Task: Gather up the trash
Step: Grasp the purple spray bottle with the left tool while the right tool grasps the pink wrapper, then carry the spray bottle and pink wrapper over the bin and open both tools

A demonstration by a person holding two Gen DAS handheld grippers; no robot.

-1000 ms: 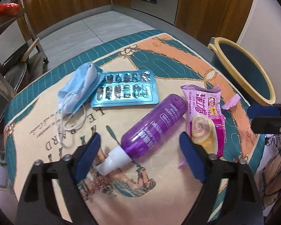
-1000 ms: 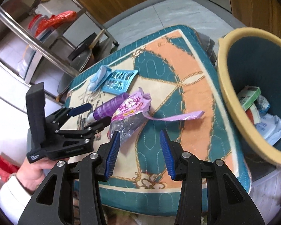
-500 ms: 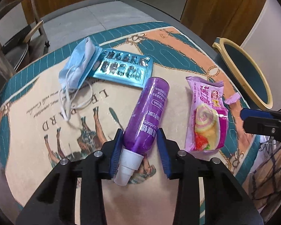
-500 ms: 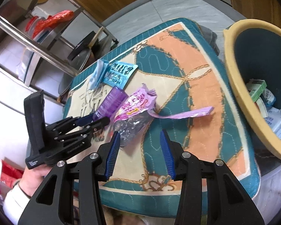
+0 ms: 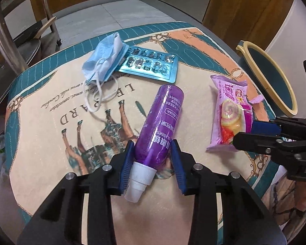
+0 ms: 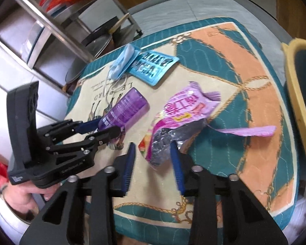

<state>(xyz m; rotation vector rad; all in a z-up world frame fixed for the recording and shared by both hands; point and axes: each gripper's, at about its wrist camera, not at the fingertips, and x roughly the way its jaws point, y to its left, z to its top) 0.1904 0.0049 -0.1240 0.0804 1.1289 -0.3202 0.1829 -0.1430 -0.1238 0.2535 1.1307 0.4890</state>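
handling the purple spray bottle (image 5: 160,126) calls for a firm side grip: the body looks like rigid, smooth plastic, light, round and apt to roll or slip, so the lower body just above the white cap (image 5: 139,180) is the sound place to take hold. the bottle lies on its side on the tabletop (image 5: 51,143), cap toward the camera, with the bin (image 5: 283,94) well apart from it past the table edge. the left gripper (image 5: 152,161) has its jaws partly closed and pinching the bottle at that lower body, one blue pad on each side.

the pink snack wrapper (image 6: 179,120) lies between the bottle and the bin. it appears to be thin crinkled foil film, very light, soft and easily crushed; it should be taken at its near crumpled end. the right gripper (image 6: 153,163) has its jaws closing, with that near end between them; the right pad looks to be at the foil, the left pad stands clear.

beyond the bottle, away from the bin's near side, lie a blue face mask (image 5: 104,61) and a blister pack (image 5: 151,65), touching each other.
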